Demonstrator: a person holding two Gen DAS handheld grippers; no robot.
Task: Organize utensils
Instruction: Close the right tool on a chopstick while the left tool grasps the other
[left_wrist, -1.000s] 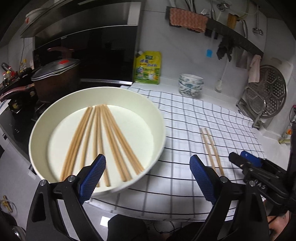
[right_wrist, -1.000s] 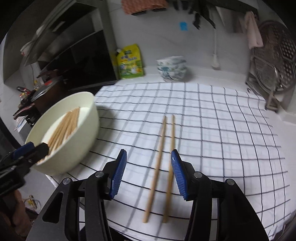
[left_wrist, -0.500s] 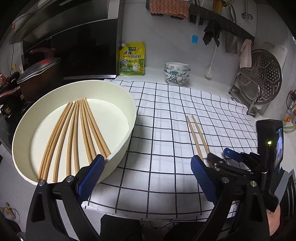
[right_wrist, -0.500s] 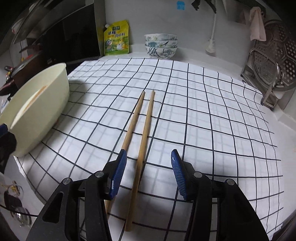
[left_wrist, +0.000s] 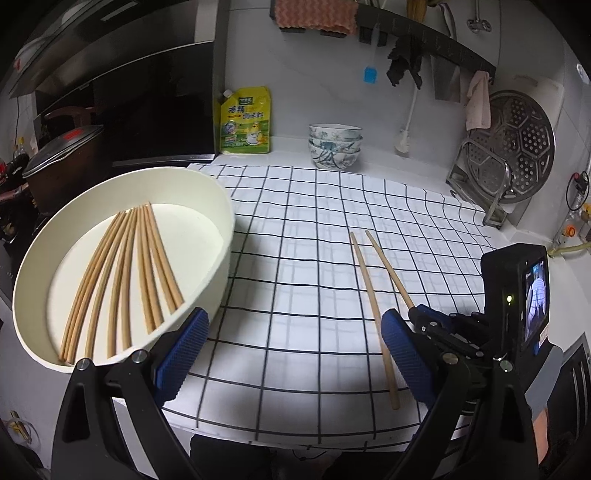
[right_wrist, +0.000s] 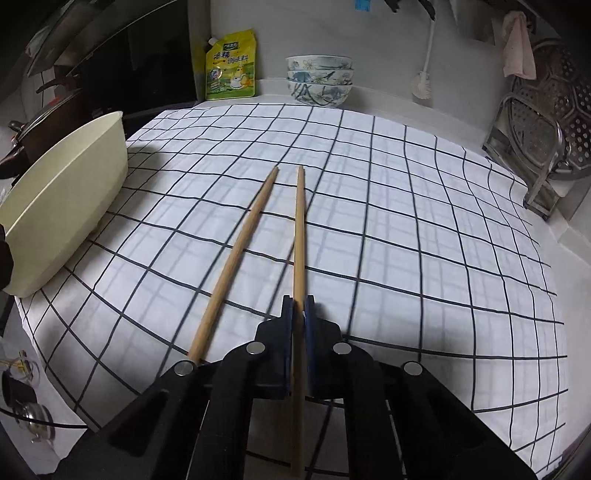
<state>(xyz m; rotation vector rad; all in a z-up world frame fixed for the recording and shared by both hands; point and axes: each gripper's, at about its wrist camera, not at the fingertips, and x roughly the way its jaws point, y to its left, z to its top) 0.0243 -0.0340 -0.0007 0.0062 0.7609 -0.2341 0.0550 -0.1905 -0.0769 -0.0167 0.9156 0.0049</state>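
Two chopsticks on checked cloth (right_wrist: 406, 206) over bench. We see right gripper (right_wrist: 299, 306) jaws just closed, now clamped on right chopstick (right_wrist: 300, 229); left chopstick (right_wrist: 240, 254) lies free just beside it. Left gripper (left_wrist: 291, 343) jaws wide, nothing between them, near cream basin (left_wrist: 218, 206) at cloth's left edge. Basin holds several more chopsticks (left_wrist: 125, 273), fanned. Stacked patterned bowls (left_wrist: 334, 146) at back wall.

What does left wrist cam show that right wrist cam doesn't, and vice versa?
Left wrist only: chopsticks inside the cream basin, the open left gripper, and the right gripper's camera body.
Right wrist only: the right gripper, its jaws just closed, shut on the right chopstick; the basin's outer wall.
Both: two chopsticks on the checked cloth, stacked bowls, yellow pouch.
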